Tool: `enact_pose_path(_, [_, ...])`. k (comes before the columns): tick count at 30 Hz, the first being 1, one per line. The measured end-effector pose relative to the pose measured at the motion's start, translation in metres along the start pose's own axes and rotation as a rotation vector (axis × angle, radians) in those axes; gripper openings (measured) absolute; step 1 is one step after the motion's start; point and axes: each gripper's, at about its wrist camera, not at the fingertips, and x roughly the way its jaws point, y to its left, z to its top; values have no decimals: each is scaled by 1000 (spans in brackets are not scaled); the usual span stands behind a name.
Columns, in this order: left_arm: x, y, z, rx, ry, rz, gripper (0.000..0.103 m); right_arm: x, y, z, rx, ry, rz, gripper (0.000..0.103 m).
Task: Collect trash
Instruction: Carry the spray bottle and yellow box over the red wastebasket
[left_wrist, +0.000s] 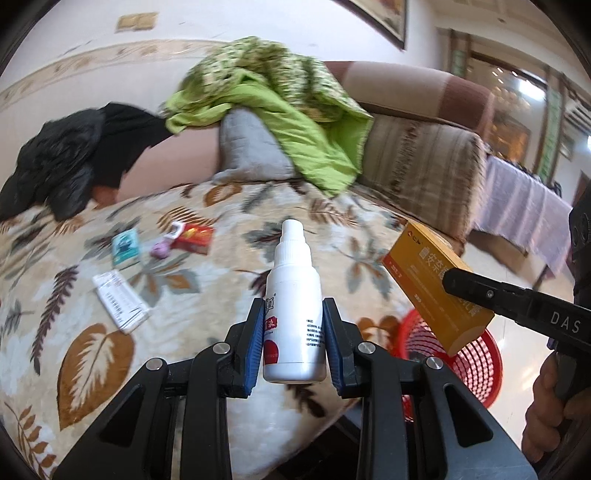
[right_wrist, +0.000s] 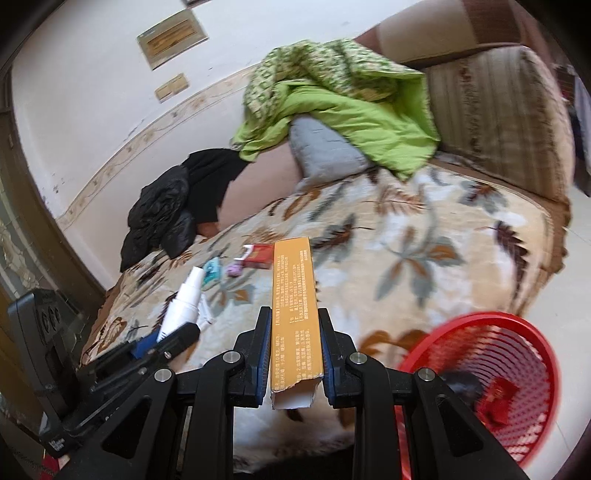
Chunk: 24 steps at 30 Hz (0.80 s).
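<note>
Through the left wrist camera, my left gripper (left_wrist: 293, 343) has its blue pads (left_wrist: 253, 350) pressed against both sides of a white spray bottle (left_wrist: 293, 306), nozzle pointing away from me, held above the leaf-patterned blanket (left_wrist: 92, 350). Beyond the bottle on that blanket lie a red box (left_wrist: 194, 239), a teal packet (left_wrist: 126, 246), a small pink item (left_wrist: 160, 251) and a white leaflet pack (left_wrist: 120, 300). To the bottle's right, my right gripper (left_wrist: 465, 286) carries a yellow carton (left_wrist: 436, 288) over the rim of the red basket (left_wrist: 476, 365), which stands on the floor beside the blanket's edge.

Through the right wrist camera, my right gripper (right_wrist: 295, 363) is clamped on the yellow carton (right_wrist: 295, 314), fingers closed to its width, its torn open end toward me. The red basket (right_wrist: 517, 387) sits to the carton's lower right, with a red scrap (right_wrist: 496, 400) already inside. Left of the carton, my left gripper (right_wrist: 173, 338) grips the white spray bottle (right_wrist: 184, 304). Behind the carton, the red box (right_wrist: 260, 256) rests on the blanket (right_wrist: 424, 258).
</note>
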Motion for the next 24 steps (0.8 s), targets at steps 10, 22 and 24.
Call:
enact_pose_path(10, [13, -67, -2, 162, 37, -34, 29, -37, -68, -11, 107, -13, -89, 24])
enact_pose_path(22, [34, -113, -7, 262, 90, -57, 29, -54, -103, -21, 166, -21, -105, 24])
enact_pose_path(24, [36, -119, -9, 275, 97, -61, 29, -55, -106, -23, 175, -22, -106, 24])
